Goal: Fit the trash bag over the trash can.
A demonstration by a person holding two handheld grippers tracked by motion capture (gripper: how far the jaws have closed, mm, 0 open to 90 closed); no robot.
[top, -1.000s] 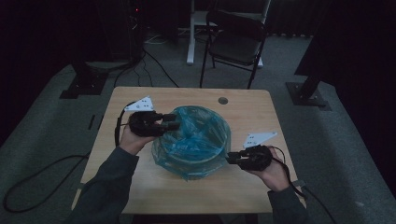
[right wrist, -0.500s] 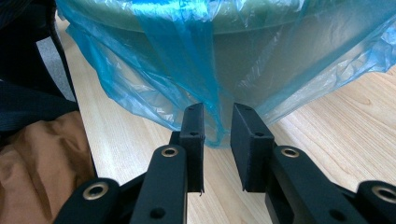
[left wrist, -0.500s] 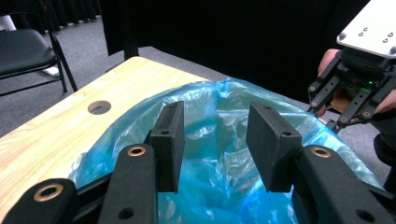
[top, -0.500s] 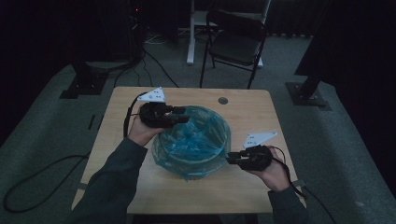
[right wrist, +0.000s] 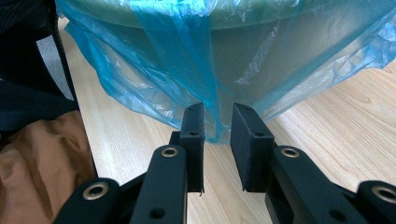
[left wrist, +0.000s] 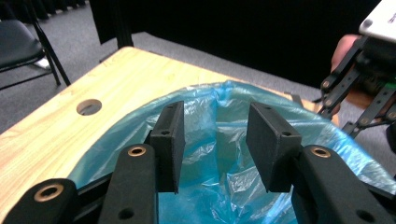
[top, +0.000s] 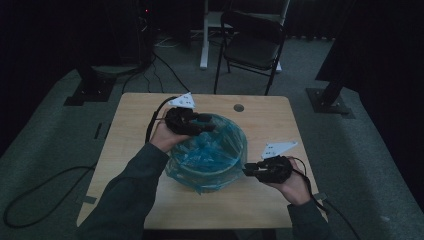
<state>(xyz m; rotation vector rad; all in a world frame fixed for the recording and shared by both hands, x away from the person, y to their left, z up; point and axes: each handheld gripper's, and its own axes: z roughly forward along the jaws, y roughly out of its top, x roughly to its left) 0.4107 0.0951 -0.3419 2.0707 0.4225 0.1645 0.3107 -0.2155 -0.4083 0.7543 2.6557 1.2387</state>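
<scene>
A round bin [top: 243,148] lined with a blue plastic bag [top: 210,156] stands mid-table. My left gripper [top: 208,125] hovers over the bin's far-left rim. In the left gripper view its jaws [left wrist: 215,122] stand open above the bag's mouth [left wrist: 219,154], pads touching nothing. My right gripper [top: 248,170] sits low at the bin's right side. In the right gripper view a hanging fold of the bag [right wrist: 215,116] drops between its pads [right wrist: 217,125], which stand apart with a gap on each side. The bin's wall [right wrist: 280,51] shows through the film.
The wooden table [top: 135,135] has a round cable hole [top: 238,107] behind the bin, seen too as the hole [left wrist: 88,106]. A black folding chair [top: 252,47] stands beyond the far edge. Cables trail on the floor [top: 45,185] at left.
My left gripper has travelled from the bin's left side toward its far rim, up and to the right in the high view. The right gripper and the bin stay put.
</scene>
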